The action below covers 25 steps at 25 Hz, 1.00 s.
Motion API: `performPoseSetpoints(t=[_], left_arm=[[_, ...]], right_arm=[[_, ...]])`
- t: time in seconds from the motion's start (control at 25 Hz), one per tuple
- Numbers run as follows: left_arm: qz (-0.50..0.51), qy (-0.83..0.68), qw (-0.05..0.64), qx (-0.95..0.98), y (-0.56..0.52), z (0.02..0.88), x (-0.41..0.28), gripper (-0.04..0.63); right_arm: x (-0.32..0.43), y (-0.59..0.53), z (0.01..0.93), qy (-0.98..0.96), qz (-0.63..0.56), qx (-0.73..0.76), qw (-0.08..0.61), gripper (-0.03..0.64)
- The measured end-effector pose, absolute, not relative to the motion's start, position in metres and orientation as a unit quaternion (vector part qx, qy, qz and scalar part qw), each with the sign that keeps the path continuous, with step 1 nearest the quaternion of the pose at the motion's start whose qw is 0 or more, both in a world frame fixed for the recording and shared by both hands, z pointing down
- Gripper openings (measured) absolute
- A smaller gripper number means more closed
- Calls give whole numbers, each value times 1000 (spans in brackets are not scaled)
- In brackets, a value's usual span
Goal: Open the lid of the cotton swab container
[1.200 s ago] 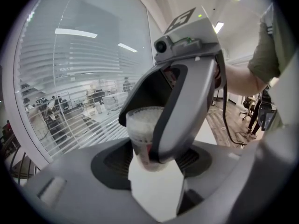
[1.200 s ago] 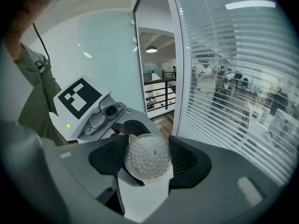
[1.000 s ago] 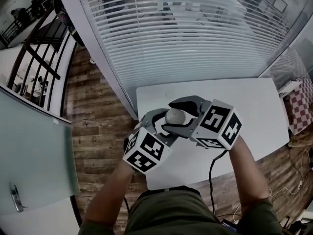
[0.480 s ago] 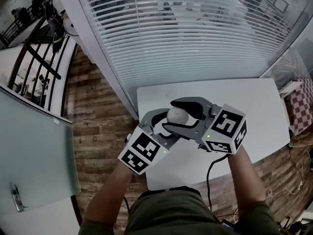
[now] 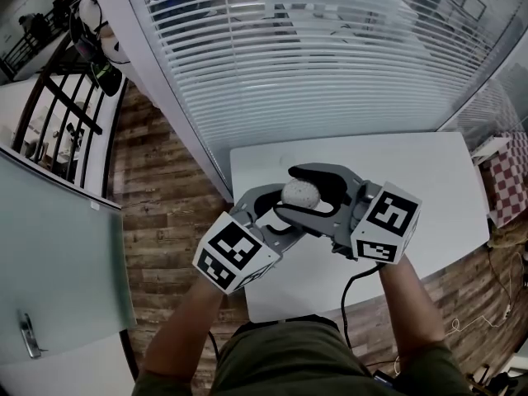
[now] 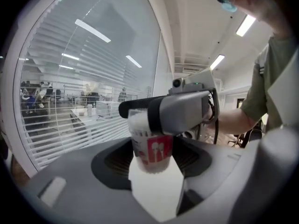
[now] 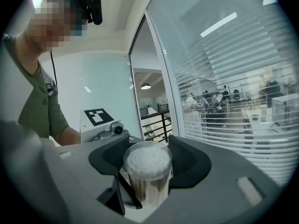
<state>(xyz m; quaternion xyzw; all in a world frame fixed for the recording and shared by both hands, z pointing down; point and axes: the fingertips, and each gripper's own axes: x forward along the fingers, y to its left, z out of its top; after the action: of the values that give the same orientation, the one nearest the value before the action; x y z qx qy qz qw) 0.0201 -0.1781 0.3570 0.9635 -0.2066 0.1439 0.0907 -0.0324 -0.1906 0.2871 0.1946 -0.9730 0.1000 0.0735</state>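
Overhead, head view: left tongs [image 5: 274, 213] and right tongs [image 5: 318, 193] meet above the white desk [image 5: 429, 180]. Both are closed on one cotton swab container [image 5: 298, 193], which is held in the air, clear of the desk. White swab tips show at its top. Slatted blinds [image 5: 330, 64] run behind the desk, with wood-plank floor [image 5: 157, 188] to the left.

Left gripper view: left tongs [image 6: 152, 160] are clamped on the lower body of the container [image 6: 152, 150], at its red-and-white label. Right tongs [image 6: 149, 113] cross the upper part, with a dark jaw laid against it, covering the top.

Right gripper view: right tongs [image 7: 147, 164] are pressed to both sides of the container [image 7: 147, 160] near its top. White tips sit packed inside a clear rim, brownish sticks below. Whether the lid has lifted cannot be told. Left tongs [image 7: 133, 195] grip lower down, marker cube behind.
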Motion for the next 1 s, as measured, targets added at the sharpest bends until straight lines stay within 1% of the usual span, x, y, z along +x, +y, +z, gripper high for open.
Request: performPoseSetpoints(t=[0.24, 0.44, 0.68, 1.0], left_arm=[[129, -207, 95, 965, -180, 354, 18, 262], [121, -209, 99, 965, -180, 351, 19, 259], [134, -217, 80, 964, -185, 350, 14, 259], [135, -223, 69, 963, -188, 347, 13, 259]], right_arm=[[-33, -193, 281, -974, 100, 197, 49, 275], [-27, -195, 265, -973, 98, 208, -13, 273], [-18, -201, 254, -966, 104, 227, -63, 276], [-4, -204, 247, -961, 118, 232, -94, 278]])
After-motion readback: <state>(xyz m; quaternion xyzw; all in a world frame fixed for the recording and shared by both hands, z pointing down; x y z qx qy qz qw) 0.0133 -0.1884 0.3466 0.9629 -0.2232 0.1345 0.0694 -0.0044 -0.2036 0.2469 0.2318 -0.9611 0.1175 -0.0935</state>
